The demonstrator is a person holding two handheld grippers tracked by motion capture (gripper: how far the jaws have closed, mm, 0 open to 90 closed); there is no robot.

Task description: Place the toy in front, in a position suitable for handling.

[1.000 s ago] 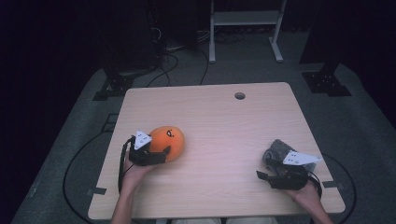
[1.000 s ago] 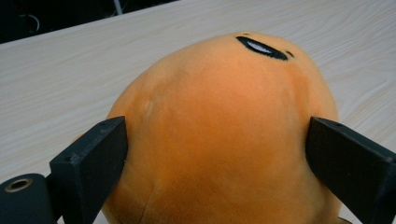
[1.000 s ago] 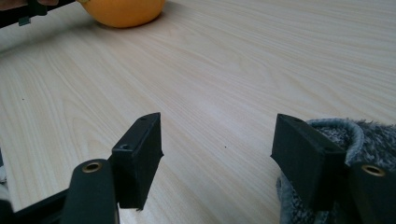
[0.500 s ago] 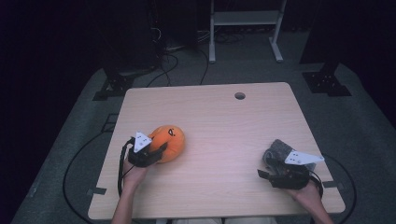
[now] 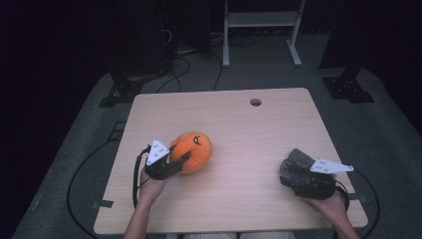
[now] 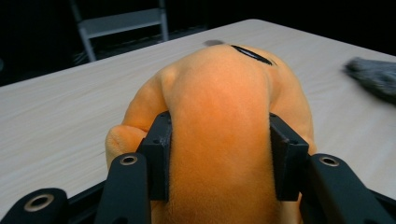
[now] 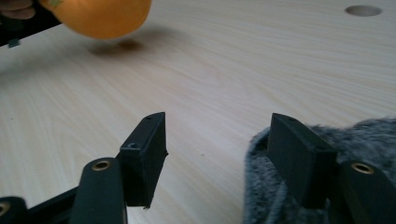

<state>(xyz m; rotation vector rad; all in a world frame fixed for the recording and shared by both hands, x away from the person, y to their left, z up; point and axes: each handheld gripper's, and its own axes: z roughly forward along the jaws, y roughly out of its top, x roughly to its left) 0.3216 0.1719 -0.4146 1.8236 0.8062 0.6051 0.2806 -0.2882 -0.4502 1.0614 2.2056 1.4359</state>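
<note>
From above, the left gripper (image 5: 171, 162) clamps the orange plush toy (image 5: 195, 149) at the bench's (image 5: 239, 124) left side. Its own view shows jaws squeezing the plush. The right gripper (image 7: 215, 154) stands open, one jaw against a grey furry thing (image 7: 364, 140).

The desk (image 5: 239, 124) has a pale wooden top with a round hole (image 5: 256, 102) near its far edge, and on it lie an orange plush toy (image 5: 193, 151) at the left and a grey furry toy (image 5: 296, 162) at the right.
</note>
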